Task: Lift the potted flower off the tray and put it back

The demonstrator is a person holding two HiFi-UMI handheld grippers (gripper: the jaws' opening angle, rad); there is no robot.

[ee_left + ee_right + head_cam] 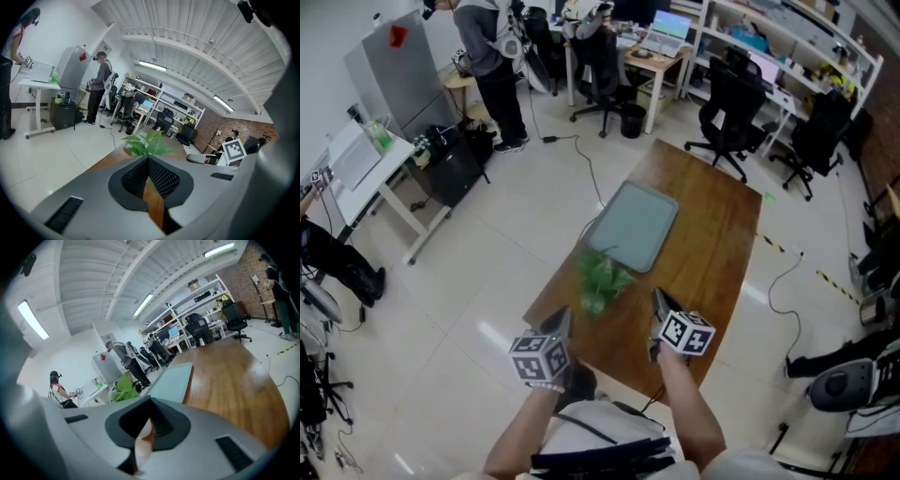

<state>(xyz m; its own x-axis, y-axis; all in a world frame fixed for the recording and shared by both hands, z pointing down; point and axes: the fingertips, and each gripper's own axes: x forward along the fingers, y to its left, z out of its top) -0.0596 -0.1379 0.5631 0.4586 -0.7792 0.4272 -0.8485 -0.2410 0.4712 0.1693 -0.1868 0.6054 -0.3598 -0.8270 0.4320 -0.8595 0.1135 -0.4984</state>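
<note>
Nearest: L claw and R claw both hang over the near end of the tabletop, well apart, pointing fwd and slightly down. R claw is fully closed w/ nothing in it. L claw pads also look drawn together, no obj. between them; only a sliver of wood shows past them. Next out: potted flower, ahead of and between the two claws, not touched by either. It appears to stand on bare wood just off the near edge of the tray, leaves overlapping that edge; the pot itself is too blurred to resolve. Assessment: small plant, prob. light. Foliage is soft and crushable, so unfit for a grip; pot wall is likely stiff, poss. smooth. Rec. a hold low on the pot body, under the leaves, claw opened first; top growth may make it tippy. Beyond: tray is flat and bare w/ a low rim, so the pot must clear the lip on entry. Clearance: plant sits close to the tabletop's left edge w/ a floor drop beside it, so avoid pushing left. Wide bare wood right of the tray and at the far end gives room. Far: office chairs, well clear.
</note>
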